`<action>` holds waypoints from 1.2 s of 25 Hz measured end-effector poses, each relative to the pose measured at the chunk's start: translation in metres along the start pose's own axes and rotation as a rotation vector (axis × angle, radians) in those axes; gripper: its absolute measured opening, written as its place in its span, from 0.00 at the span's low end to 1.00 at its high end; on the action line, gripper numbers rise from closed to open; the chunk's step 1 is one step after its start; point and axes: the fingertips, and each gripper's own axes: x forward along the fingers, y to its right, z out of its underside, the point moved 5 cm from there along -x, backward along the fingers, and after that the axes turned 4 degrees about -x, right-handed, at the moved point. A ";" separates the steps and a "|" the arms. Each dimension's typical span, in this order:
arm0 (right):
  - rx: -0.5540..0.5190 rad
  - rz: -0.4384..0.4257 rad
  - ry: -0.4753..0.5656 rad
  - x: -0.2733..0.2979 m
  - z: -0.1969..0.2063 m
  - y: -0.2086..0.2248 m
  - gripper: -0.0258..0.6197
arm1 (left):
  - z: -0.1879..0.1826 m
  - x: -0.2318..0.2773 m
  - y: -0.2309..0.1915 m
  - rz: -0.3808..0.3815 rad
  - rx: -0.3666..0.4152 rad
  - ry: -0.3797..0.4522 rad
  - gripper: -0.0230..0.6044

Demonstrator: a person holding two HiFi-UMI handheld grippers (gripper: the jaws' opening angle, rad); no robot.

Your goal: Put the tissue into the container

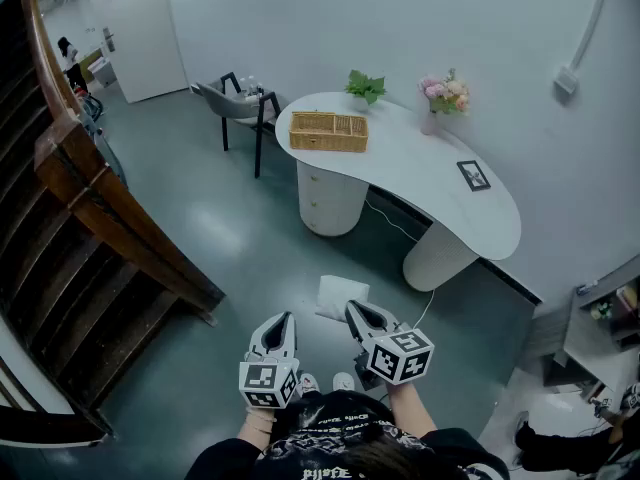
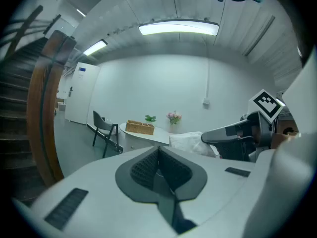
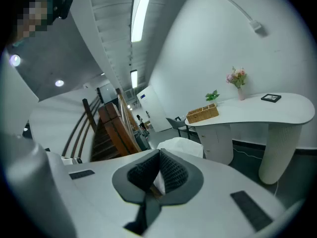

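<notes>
A white tissue (image 1: pixel 342 297) hangs over the floor from the tips of my right gripper (image 1: pixel 352 308), which is shut on it. In the right gripper view the tissue (image 3: pixel 181 147) bulges out past the closed pads of the right gripper (image 3: pixel 159 155). My left gripper (image 1: pixel 284 318) is beside it, shut with nothing in it; its pads meet in the left gripper view (image 2: pixel 158 150). The container, a wicker basket (image 1: pixel 329 132), stands on the left end of a curved white table (image 1: pixel 420 178) well ahead of both grippers. It also shows as the basket (image 3: pixel 203 113) and the basket (image 2: pixel 139 127).
A dark chair (image 1: pixel 235 103) stands left of the table. A wooden staircase (image 1: pixel 80 228) fills the left side. On the table are a green plant (image 1: pixel 365 86), pink flowers (image 1: pixel 446 93) and a small picture frame (image 1: pixel 473 174). A cable (image 1: pixel 395 223) runs under the table.
</notes>
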 end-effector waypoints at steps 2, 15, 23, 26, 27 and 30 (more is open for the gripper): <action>0.008 -0.002 -0.003 0.000 0.003 -0.004 0.08 | 0.001 -0.002 0.000 0.014 -0.012 0.004 0.08; 0.045 0.003 0.020 0.008 0.000 0.007 0.08 | 0.009 0.007 -0.005 0.020 -0.032 -0.008 0.08; 0.019 -0.038 -0.024 0.038 -0.017 0.054 0.08 | 0.002 0.055 -0.001 -0.039 -0.036 -0.001 0.08; 0.017 -0.051 -0.038 0.050 -0.029 0.077 0.08 | -0.003 0.081 0.006 -0.048 -0.033 -0.004 0.08; 0.014 -0.056 -0.041 0.056 -0.033 0.084 0.08 | -0.006 0.091 0.006 -0.051 -0.030 -0.004 0.08; 0.006 -0.072 -0.050 0.072 -0.047 0.101 0.08 | -0.014 0.117 0.006 -0.067 -0.029 0.000 0.08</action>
